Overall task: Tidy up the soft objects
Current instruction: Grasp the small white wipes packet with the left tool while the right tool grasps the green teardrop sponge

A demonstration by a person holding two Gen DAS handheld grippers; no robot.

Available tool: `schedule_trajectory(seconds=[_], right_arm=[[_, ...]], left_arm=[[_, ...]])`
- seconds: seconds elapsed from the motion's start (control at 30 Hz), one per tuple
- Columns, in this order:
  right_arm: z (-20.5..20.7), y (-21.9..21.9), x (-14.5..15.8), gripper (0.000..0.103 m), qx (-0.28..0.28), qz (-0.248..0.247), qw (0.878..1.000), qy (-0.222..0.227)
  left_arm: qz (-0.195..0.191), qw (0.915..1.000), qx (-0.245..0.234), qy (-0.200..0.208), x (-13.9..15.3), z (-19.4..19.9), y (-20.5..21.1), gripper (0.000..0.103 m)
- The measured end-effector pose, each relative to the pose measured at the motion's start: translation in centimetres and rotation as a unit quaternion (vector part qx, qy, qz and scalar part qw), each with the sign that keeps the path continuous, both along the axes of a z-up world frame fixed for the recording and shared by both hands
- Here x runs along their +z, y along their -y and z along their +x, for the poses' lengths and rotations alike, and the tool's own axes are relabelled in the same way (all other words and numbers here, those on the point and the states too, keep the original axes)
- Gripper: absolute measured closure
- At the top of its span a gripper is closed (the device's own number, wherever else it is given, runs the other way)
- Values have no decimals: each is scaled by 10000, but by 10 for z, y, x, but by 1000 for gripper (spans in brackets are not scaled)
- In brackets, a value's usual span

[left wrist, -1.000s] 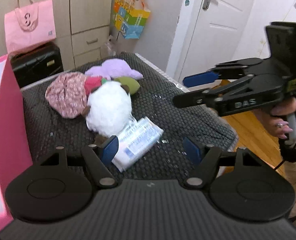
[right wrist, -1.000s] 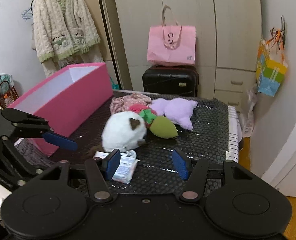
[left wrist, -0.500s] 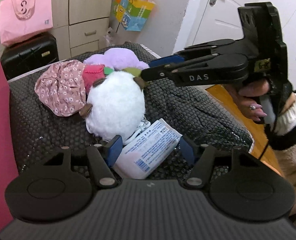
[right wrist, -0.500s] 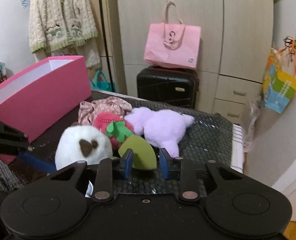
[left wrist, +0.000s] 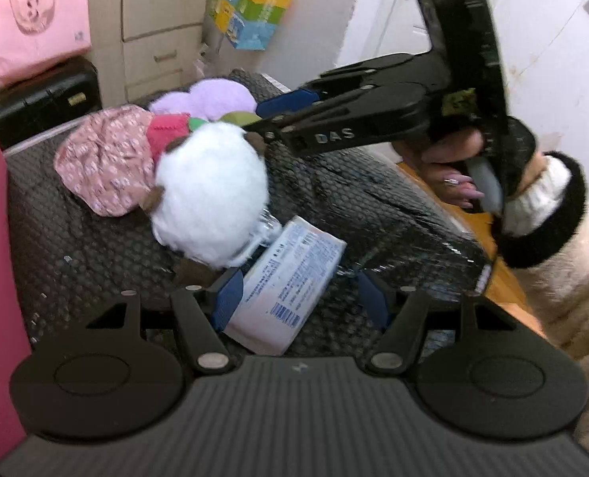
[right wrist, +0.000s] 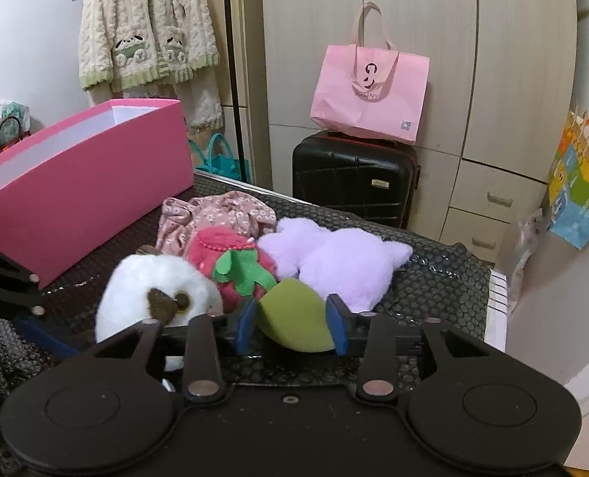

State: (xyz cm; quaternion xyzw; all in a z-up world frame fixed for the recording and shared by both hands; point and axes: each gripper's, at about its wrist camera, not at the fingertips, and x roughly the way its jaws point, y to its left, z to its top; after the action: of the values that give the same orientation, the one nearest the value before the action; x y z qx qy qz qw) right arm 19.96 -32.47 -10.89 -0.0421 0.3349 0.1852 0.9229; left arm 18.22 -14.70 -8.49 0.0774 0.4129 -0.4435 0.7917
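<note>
On the black dotted table cover (left wrist: 373,206) lies a heap of soft things: a white plush ball (left wrist: 211,194), a floral pink cloth (left wrist: 103,159), a red strawberry plush (right wrist: 223,254), a purple plush (right wrist: 334,258) and an olive-green plush piece (right wrist: 294,318). My right gripper (right wrist: 292,326) reaches into the heap. Its jaws are opening, with the green piece between the blue pads and close to both. My left gripper (left wrist: 300,298) is open low over a white and blue tissue pack (left wrist: 290,278). The pack lies between its fingers, against the left pad only.
A tall pink box (right wrist: 76,183) with a white inside stands along the table's left side. Behind the table are a black suitcase (right wrist: 354,175) bearing a pink bag (right wrist: 369,91), and wardrobe doors. The table's right edge drops to a wooden floor (left wrist: 504,278) by a white door.
The right gripper swung in over the heap, pinched nearly shut, then widened around the green piece. The left gripper sank toward the tissue pack, which now lies between its fingers.
</note>
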Motion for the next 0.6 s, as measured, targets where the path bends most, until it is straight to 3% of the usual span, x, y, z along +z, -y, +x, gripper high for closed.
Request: schedule_trajectory(seconds=[0.23,0.5,0.57,0.6], right_arm=[[6,-1,-7,49,-4,-11,10000,-10],[-5,-3,-9,54,-74,-91,9998,135],[-12,-6,-7,55,-28,-88,9998,191],[-16,-7,-6,55,-39,-119,9996,252]], left_arm=[[104,9999,47,99,-4,1,8,39],[99,9993,225,266,-19,-1,21,38],[173,9986,211,464,-21,-7,25,40],[245,9982,133,532,-21,-10,26,49]])
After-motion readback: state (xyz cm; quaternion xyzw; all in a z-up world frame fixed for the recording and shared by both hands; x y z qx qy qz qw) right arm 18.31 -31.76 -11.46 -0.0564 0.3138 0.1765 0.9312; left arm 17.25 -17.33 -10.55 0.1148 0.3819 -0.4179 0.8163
